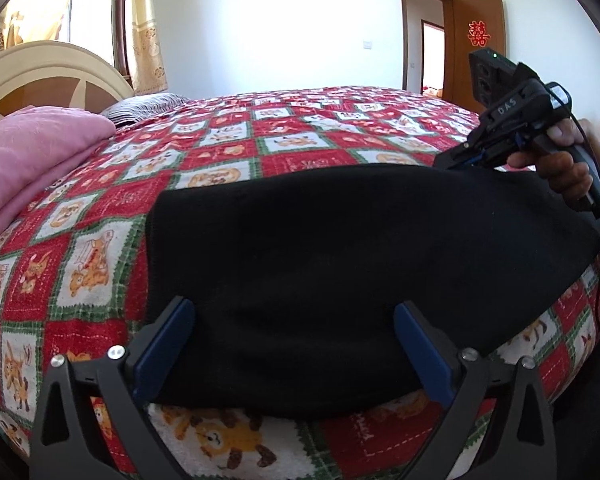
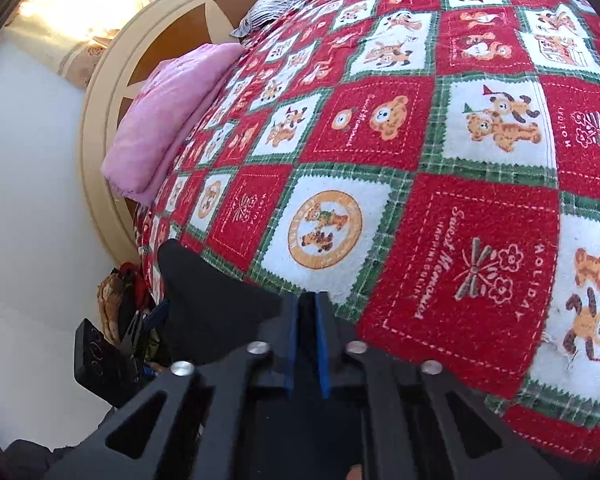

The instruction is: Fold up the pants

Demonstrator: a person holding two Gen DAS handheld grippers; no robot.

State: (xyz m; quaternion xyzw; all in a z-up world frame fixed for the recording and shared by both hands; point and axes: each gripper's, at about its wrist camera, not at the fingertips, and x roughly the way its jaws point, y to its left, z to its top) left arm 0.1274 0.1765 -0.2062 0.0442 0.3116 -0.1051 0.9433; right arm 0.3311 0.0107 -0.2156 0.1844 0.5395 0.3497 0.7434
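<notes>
Black pants (image 1: pixel 340 248) lie folded on the bed (image 1: pixel 220 148); left tool (image 1: pixel 296 344) straddles them, fingers apart (released), while right tool (image 2: pixel 308 340) clamps the far edge, steadying the fold.

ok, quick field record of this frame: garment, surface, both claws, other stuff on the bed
garment: black pants, folded, lying flat near the bed's front edge
surface: red, white and green bear-print bedspread
left claw: open, fingers astride the pants' near edge, not pinching
right claw: shut on the pants' far right corner, black cloth between the blue pads
other: pink folded blanket at the headboard end
</notes>
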